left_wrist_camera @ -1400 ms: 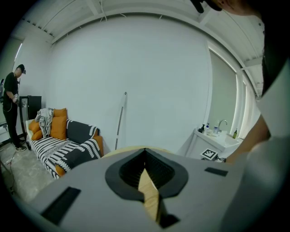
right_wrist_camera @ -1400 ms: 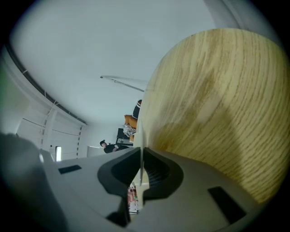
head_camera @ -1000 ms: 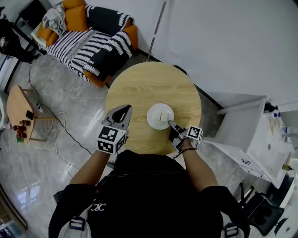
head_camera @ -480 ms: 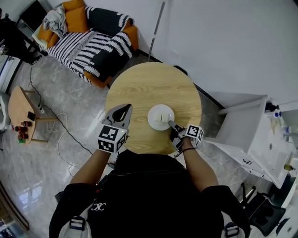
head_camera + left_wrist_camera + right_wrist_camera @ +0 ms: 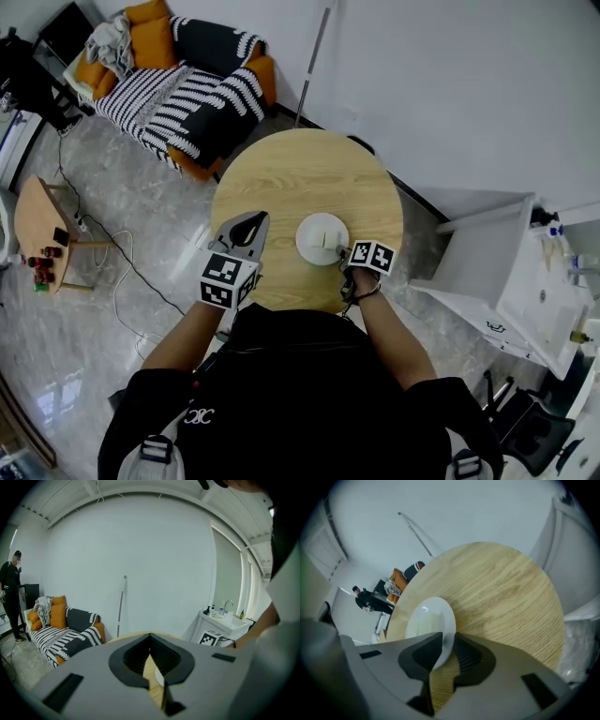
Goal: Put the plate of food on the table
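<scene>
A white plate [image 5: 322, 236] with a pale slab of food [image 5: 324, 231] rests on the round wooden table [image 5: 300, 173], towards its near edge. My right gripper [image 5: 342, 251] is at the plate's near right rim. In the right gripper view the plate [image 5: 429, 618] has its rim between the two jaws of my right gripper [image 5: 447, 637], which is shut on it above the table [image 5: 501, 588]. My left gripper [image 5: 253, 220] hovers over the table's left near edge, apart from the plate. Seen in its own view, my left gripper [image 5: 150, 637] is shut on nothing.
A striped sofa with orange cushions [image 5: 183, 84] stands at the far left. A small wooden side table [image 5: 37, 220] sits at the left, with a cable on the floor. A white sink cabinet [image 5: 539, 291] is at the right. A pole [image 5: 314, 56] leans on the wall.
My right gripper has rolled and slid a little left along the plate's rim. The plate has shifted slightly. The left gripper has barely moved.
</scene>
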The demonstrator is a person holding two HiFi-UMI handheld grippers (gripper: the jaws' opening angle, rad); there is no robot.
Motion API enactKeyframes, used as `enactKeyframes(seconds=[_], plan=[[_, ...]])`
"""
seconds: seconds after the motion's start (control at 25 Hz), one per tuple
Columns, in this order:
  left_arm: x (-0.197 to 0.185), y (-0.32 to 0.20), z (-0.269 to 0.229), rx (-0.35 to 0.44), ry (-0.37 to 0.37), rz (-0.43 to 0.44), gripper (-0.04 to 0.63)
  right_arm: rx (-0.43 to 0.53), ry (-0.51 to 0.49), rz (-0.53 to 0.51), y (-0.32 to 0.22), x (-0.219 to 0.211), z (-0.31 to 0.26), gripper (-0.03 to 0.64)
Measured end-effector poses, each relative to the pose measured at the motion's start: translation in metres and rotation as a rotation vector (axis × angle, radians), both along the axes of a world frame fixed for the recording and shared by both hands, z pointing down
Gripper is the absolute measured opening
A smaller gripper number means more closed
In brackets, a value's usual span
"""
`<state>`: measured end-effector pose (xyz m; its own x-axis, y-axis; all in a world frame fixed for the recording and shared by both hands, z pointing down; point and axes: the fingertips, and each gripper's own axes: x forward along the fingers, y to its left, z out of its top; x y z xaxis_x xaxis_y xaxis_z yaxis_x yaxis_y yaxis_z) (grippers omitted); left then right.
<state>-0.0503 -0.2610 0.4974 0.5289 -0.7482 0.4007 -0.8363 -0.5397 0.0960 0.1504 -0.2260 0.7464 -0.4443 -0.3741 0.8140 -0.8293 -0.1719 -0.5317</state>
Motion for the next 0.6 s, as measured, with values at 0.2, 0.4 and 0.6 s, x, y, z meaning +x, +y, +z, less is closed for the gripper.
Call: enactKeyframes(seconds=[0.2, 0.4, 0.6], plan=[[-0.002, -0.001, -0.001, 0.002, -0.002, 0.008, 0.006, 0.051, 0.174, -0.033, -0.006, 0.018, -0.008, 0.08], [-0.003, -0.005, 0.0, 0.002, 0.001, 0.017, 0.006, 0.156, 0.161, 0.037, -0.018, 0.035, -0.033, 0.08], [0.001, -0.008, 0.005, -0.005, 0.008, 0.037, 0.006, 0.25, 0.174, 0.045, -0.025, 0.043, -0.057, 0.015]])
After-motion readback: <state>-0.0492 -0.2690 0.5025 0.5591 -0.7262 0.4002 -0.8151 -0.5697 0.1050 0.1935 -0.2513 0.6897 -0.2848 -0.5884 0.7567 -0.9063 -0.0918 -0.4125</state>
